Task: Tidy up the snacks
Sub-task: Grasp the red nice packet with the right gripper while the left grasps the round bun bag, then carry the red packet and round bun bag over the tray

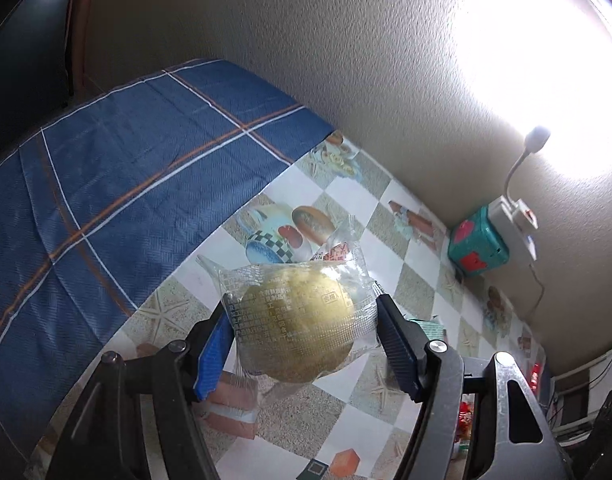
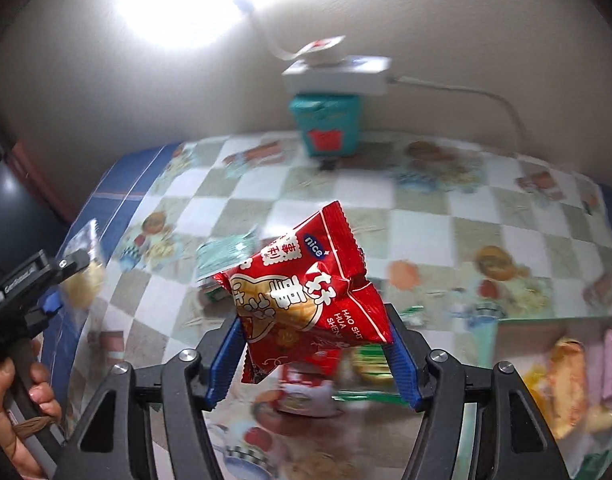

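The left gripper [image 1: 301, 332] points steeply down, jaws clamped on one round yellow cake [image 1: 295, 328] in a clear wrapper with small print too fine to read, held above the table [image 1: 386, 216] near where the blue cloth [image 1: 125, 184] ends. The right gripper [image 2: 314, 340] tilts down too, jaws clamped on one red packet [image 2: 306, 300] reading "nice" and "HAO SHI HUA SHENG", above the table's middle. In the right view a hand [image 2: 13, 404] grips the left gripper's handle. One teal box [image 2: 326, 128] sits at the far edge by the wall, under a white power strip [image 2: 334, 74] with a lamp [image 1: 536, 140]. A tray [image 2: 506, 344] of several blurred snacks lies at the right edge
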Demonstrator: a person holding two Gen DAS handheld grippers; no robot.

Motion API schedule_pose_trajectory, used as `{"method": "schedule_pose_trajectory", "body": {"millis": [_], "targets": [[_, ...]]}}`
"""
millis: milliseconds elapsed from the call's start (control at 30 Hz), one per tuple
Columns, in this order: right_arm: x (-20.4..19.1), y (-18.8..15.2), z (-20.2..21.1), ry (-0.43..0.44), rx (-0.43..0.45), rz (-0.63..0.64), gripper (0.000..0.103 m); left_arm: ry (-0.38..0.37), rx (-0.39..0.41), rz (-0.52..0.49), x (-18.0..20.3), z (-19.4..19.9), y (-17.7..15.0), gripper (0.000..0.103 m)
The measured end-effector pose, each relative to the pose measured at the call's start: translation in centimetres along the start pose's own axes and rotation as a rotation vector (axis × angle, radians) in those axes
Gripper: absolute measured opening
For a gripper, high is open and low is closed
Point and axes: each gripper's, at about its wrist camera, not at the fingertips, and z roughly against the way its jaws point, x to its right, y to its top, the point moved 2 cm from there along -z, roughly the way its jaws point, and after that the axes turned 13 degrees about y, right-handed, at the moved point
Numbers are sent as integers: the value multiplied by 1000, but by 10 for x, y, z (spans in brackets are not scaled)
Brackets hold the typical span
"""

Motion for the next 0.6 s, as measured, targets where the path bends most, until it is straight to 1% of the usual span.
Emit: {"method": "schedule_pose_trajectory", "body": {"millis": [133, 233, 367, 467, 533, 600], "targets": [[27, 3, 29, -32, 56, -49, 68, 4, 18, -2, 0, 11, 2, 70], [52, 3, 49, -85, 80, -96, 68, 2, 29, -16, 4, 18, 1, 70], [85, 7, 80, -124, 135, -172, 68, -4, 36, -39, 15, 25, -3, 70], [109, 10, 108, -163, 188, -227, 68, 6, 40, -66, 29, 29, -7, 70], [123, 11, 126, -183, 220, -261, 68, 14, 44, -101, 47, 34, -12, 70], [134, 12, 143, -204, 242, -293, 68, 4, 41, -146, 69, 40, -21, 70]]}}
